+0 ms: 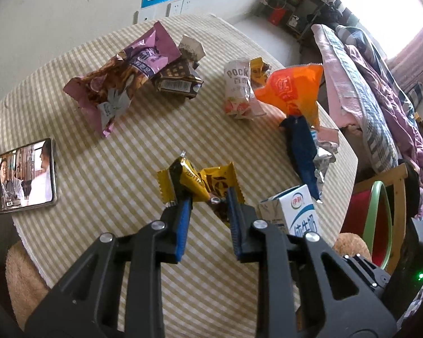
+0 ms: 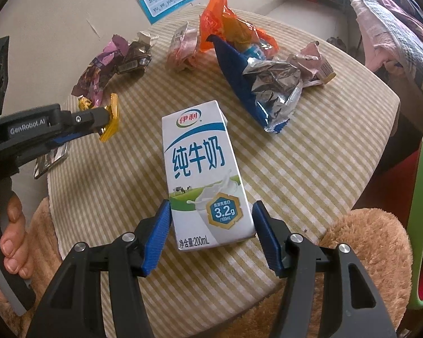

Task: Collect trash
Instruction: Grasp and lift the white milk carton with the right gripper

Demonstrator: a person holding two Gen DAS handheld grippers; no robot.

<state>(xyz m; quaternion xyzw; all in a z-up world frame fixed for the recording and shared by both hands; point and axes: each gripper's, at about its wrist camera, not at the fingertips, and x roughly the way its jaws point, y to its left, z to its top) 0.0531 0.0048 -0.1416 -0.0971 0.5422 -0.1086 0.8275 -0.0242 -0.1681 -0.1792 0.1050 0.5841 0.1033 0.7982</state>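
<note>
Two grabs going here. Biggest is the milk carton (image 2: 204, 174), stiff and boxy. It stands between my right gripper (image 2: 211, 236) pads, which are spread just off its lower sides, not squeezing as far as I can tell. Left of the carton, my left gripper (image 1: 207, 200) pinches the yellow wrapper (image 1: 203, 183): light, crinkly, slippery.

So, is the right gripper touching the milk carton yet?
Cannot tell. In the right wrist view the right gripper straddles the milk carton, pads close, neither contact nor gap plainly visible.
</note>
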